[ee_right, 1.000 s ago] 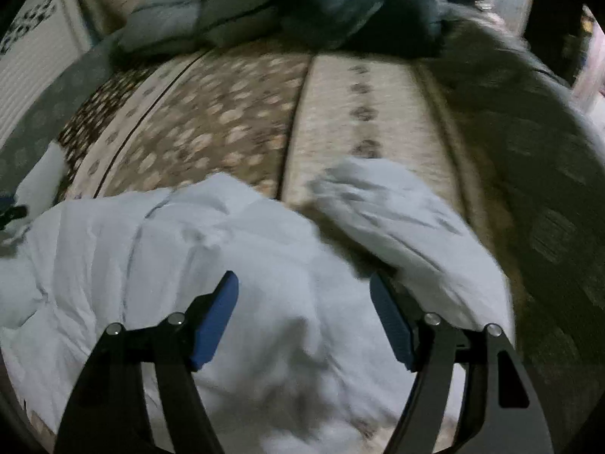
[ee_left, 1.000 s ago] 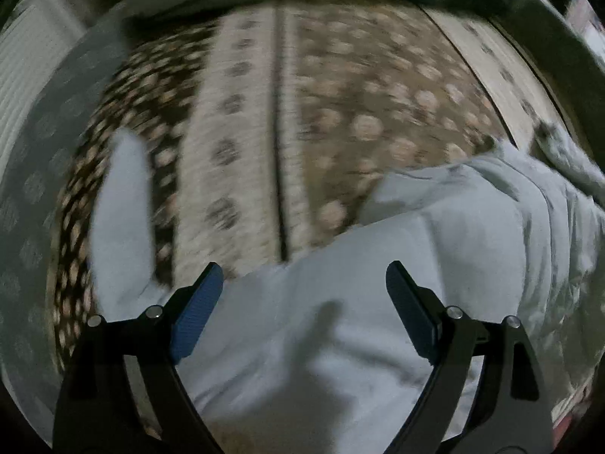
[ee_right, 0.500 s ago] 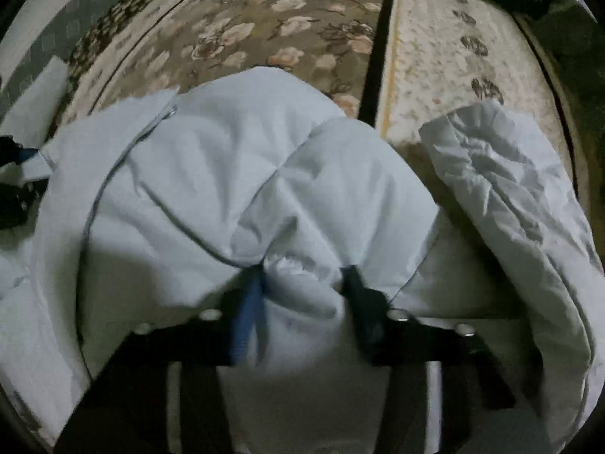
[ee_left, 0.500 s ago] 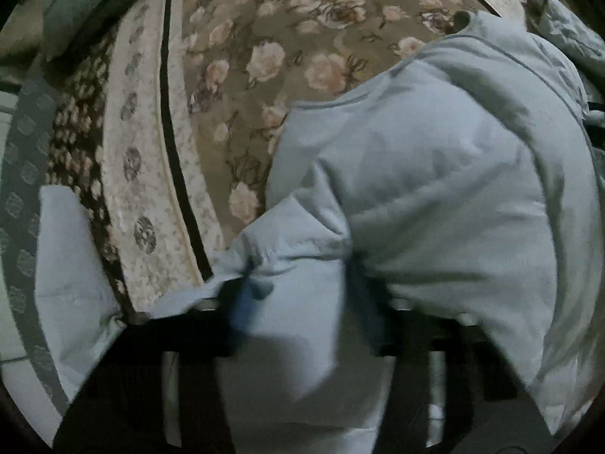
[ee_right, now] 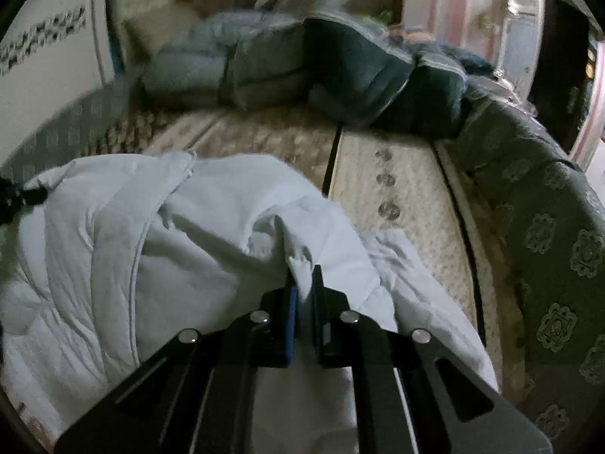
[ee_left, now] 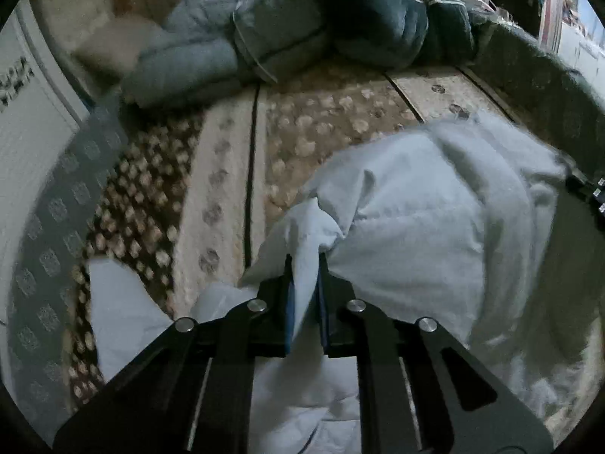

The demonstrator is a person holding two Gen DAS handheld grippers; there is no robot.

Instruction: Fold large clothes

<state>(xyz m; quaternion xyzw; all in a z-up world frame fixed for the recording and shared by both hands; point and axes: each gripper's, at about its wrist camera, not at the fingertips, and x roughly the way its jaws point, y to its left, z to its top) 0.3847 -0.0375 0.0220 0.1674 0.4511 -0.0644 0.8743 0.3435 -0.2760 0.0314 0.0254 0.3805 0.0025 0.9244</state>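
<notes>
A large pale blue padded jacket (ee_left: 435,227) lies crumpled on a bed, spread over a floral bedspread (ee_left: 227,174) patterned in brown and cream bands with a dark stripe between them. The quilted fabric is bunched into soft folds, and part of it is drawn up off the bedspread where the two grippers pinch it.

In the left wrist view, the left gripper (ee_left: 304,283) has its two blue-padded jaws drawn narrow, clamped on a twisted tuft of the jacket's edge that rises between them. A loose flap of the same pale fabric (ee_left: 113,302) lies flat on the bedspread to the left of the gripper.

In the right wrist view, the right gripper (ee_right: 304,295) is likewise closed tight on a fold of the jacket (ee_right: 227,227), the cloth peaking just ahead of the jaws. A sleeve-like part (ee_right: 416,283) trails down to the right of the gripper, over the cream band.

At the far end of the bed sits a heap of dark blue and grey bedding (ee_right: 321,75) (blurred, so its details are unclear). A grey-green patterned border (ee_right: 548,246) runs along the bed's right side, and a white wall (ee_left: 26,132) stands to the left.
</notes>
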